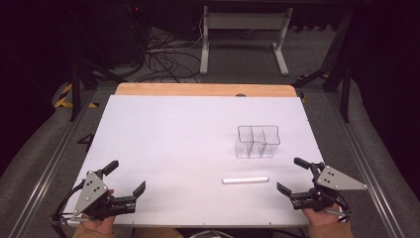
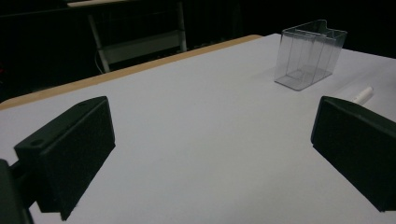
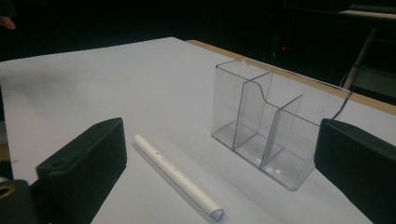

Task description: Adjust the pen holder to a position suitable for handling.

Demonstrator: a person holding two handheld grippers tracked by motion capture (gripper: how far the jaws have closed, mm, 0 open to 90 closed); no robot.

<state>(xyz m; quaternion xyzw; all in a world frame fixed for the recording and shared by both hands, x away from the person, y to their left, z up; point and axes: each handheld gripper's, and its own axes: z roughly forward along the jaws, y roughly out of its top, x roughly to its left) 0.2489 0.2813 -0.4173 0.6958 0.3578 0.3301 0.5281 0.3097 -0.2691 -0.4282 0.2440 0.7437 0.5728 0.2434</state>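
Resting on the white worktop (image 1: 163, 148), the white pen (image 1: 245, 180) lies flat just ahead of the right gripper (image 1: 294, 174), near the clear three-compartment organizer (image 1: 257, 141) but apart from it. The right gripper stands with its jaws wide and nothing between them; the left gripper (image 1: 128, 176), at the worktop's near left corner and well apart from the pen, is likewise wide open and empty. Risk, as a judgement: the pen is a smooth round cylinder, so a jaw meeting it off-centre or from the side could roll it away across the worktop or push it against the organizer; a grip taken near one end could let it pivot and droop. The organizer looks light, and a tilted pen striking a partition could tip or shift it. In the high view the pen's long axis runs left to right, parallel to the worktop's near edge. In the right gripper view the pen (image 3: 180, 178) lies diagonally, its bluish capped tip towards the camera.
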